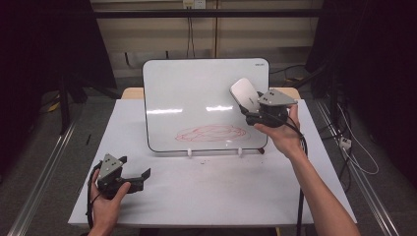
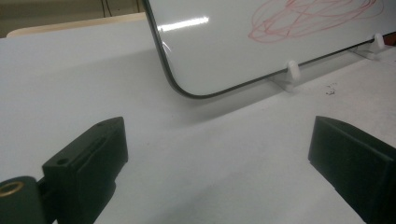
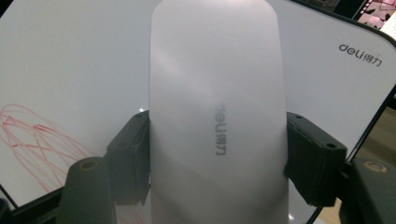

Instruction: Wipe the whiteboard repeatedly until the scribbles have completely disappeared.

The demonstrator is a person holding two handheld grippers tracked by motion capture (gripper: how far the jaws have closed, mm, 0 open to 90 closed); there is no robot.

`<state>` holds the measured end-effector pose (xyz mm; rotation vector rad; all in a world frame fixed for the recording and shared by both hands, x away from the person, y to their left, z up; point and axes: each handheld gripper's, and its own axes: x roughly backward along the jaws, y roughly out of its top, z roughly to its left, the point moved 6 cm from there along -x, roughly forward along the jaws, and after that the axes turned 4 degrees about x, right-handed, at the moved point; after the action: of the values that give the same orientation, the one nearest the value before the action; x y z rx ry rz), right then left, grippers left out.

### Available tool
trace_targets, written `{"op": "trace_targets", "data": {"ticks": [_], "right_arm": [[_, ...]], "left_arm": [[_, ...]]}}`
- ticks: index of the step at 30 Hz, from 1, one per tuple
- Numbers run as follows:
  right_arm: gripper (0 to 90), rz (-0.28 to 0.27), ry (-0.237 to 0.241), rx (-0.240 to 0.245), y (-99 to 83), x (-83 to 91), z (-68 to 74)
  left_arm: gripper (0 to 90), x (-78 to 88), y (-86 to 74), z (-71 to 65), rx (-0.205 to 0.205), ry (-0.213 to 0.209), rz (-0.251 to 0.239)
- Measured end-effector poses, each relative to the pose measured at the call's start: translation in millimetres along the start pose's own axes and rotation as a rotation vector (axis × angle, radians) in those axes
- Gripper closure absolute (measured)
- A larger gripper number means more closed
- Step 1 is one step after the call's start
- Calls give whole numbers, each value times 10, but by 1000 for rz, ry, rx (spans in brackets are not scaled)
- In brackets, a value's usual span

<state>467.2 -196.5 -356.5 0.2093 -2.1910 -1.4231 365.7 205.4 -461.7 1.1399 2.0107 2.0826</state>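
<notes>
A small whiteboard [image 1: 196, 93] leans upright on two white feet at the back of the table, with a red scribble [image 1: 212, 132] low on its face. My right gripper [image 1: 250, 109] is shut on a white board eraser [image 1: 245, 93] and holds it in front of the board's right half, above and to the right of the scribble. In the right gripper view the eraser [image 3: 217, 112] sits between both jaws, with the whiteboard [image 3: 70, 70] behind it. My left gripper [image 1: 140, 178] rests open near the table's front left, pointing at the board's lower left corner [image 2: 187, 91].
The white table [image 1: 221, 191] has free room in front of the board. A small dark speck lies by the board's right foot [image 1: 260, 150]. Metal rails run along the floor on both sides, and cables lie on the floor at the right.
</notes>
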Motion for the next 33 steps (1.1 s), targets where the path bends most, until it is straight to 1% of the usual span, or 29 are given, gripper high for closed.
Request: {"op": "trace_targets", "data": {"ticks": [3,5,6,8,10,12,13,16,17,18,21,22,27,31,33], "right_arm": [[317,-3,2,-1,-51,35,45],[317,2,3,4,-89,54,78],[317,2,3,4,-89,54,78],[317,0,-6,10,-132,74,99],[317,0,-8,12,-162,81,105],[317,8,-9,15,-200,87,122],[317,11,-8,18,-222,88,135],[317,24,-3,33,-293,74,195],[317,24,-3,33,-293,74,195],[317,36,3,45,-344,57,245],[317,42,2,51,-383,47,286],[317,42,-10,66,-407,39,303],[317,49,-38,72,-433,32,281],[317,65,-49,70,-498,5,285],[317,75,-53,86,-532,-16,308]], "left_arm": [[48,13,1,-6,-7,0,-3],[47,16,1,-10,-4,1,-4],[47,20,2,-3,-11,3,-5],[48,17,-3,10,-3,3,-3],[48,18,-3,16,-6,6,-2],[48,19,-3,11,-3,4,-2],[48,25,-2,10,-8,10,-3],[48,27,-3,2,-8,8,-3],[48,26,-3,0,-10,10,-3],[48,18,-3,-6,-9,7,0],[48,9,-3,-11,-8,7,2],[48,4,-2,-11,-9,4,4],[48,5,3,-25,-12,0,2],[48,8,8,-29,-17,4,2],[48,8,9,-33,-18,5,3]]}}
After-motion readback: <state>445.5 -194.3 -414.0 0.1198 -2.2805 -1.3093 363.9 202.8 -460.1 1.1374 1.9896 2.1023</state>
